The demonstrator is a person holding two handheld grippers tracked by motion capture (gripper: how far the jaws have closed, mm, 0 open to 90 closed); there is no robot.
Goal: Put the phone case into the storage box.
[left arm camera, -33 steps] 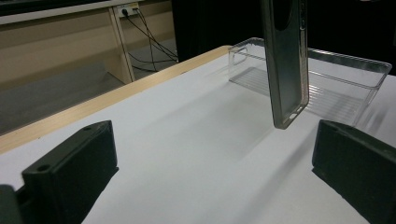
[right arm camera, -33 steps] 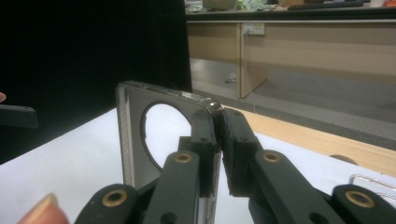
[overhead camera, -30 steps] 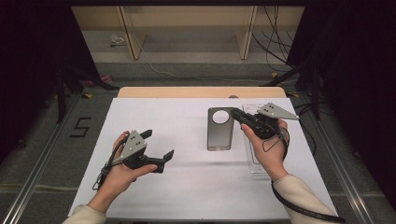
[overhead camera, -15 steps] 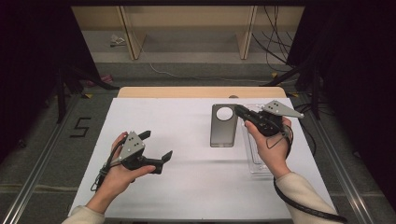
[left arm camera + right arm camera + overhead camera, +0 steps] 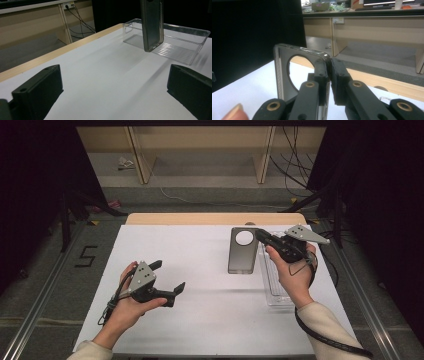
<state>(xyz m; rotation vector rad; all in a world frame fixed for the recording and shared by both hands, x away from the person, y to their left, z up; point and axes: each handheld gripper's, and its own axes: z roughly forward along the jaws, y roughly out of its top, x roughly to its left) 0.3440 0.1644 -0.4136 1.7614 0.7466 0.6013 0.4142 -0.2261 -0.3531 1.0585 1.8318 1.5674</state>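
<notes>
A grey see-through phone case [image 5: 243, 254] with a round camera hole hangs above the white table, to the right of its middle. My right gripper [image 5: 261, 237] is shut on the case's top corner. In the right gripper view the jaws [image 5: 329, 75] pinch the case's [image 5: 283, 72] edge beside the hole. My left gripper [image 5: 168, 276] is held over the left part of the table, open, with nothing between its jaws. In the left gripper view [image 5: 113, 92] the case [image 5: 152, 25] hangs upright ahead, its lower end clear of the table.
A clear plastic tray [image 5: 278, 290] lies on the table under my right hand, also seen behind the case [image 5: 180, 37]. The white sheet [image 5: 210, 320] covers the table up to a wooden strip [image 5: 210, 218] at the far edge. Desks and cables stand beyond.
My right gripper has shifted a little to the right and farther away, taking the phone case with it. The left gripper has stayed where it was.
</notes>
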